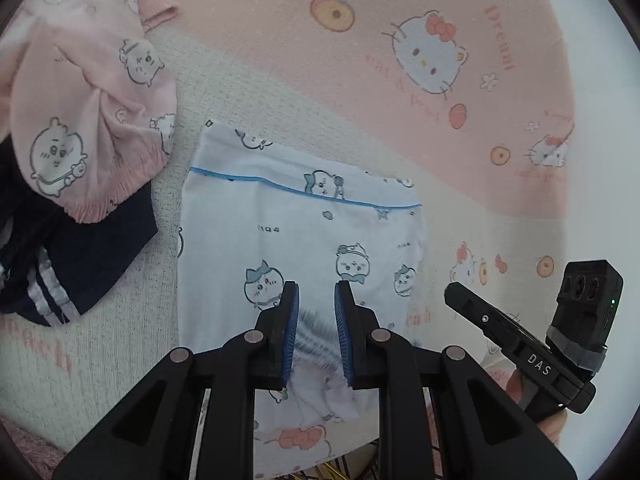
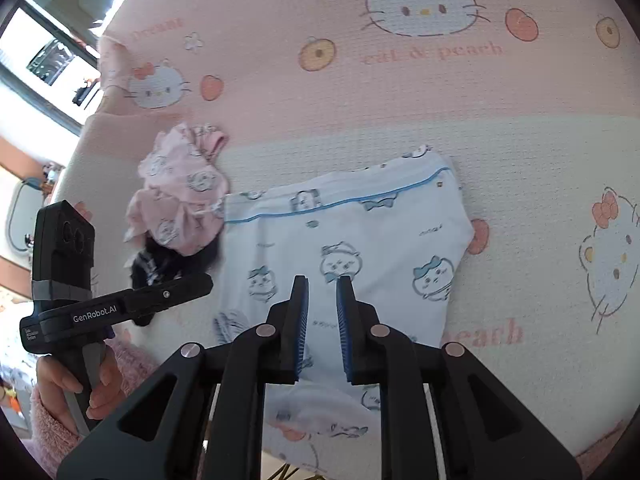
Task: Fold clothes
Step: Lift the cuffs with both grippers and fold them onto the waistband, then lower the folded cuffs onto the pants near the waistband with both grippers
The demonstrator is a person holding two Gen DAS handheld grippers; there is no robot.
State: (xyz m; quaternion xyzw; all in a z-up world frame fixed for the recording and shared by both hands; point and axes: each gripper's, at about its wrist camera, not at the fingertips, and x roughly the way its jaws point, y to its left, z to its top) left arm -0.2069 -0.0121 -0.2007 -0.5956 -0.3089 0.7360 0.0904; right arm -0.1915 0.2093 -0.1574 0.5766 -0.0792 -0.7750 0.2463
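On the bed sheet (image 1: 500, 92), the white garment (image 1: 304, 248) lies flat, long axis near to far, directly ahead of both tools. Left tool (image 1: 317, 286) and right tool (image 2: 322, 280) hang over its near end, jaws parted, gripping nothing, about equally near.

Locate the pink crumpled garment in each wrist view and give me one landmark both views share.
Left wrist: pink garment sits upper left, overlapping a navy garment.
Right wrist: pink garment lies left of centre, beside the light blue garment's left edge.
Shared landmark: the blue piping line across the light blue garment.
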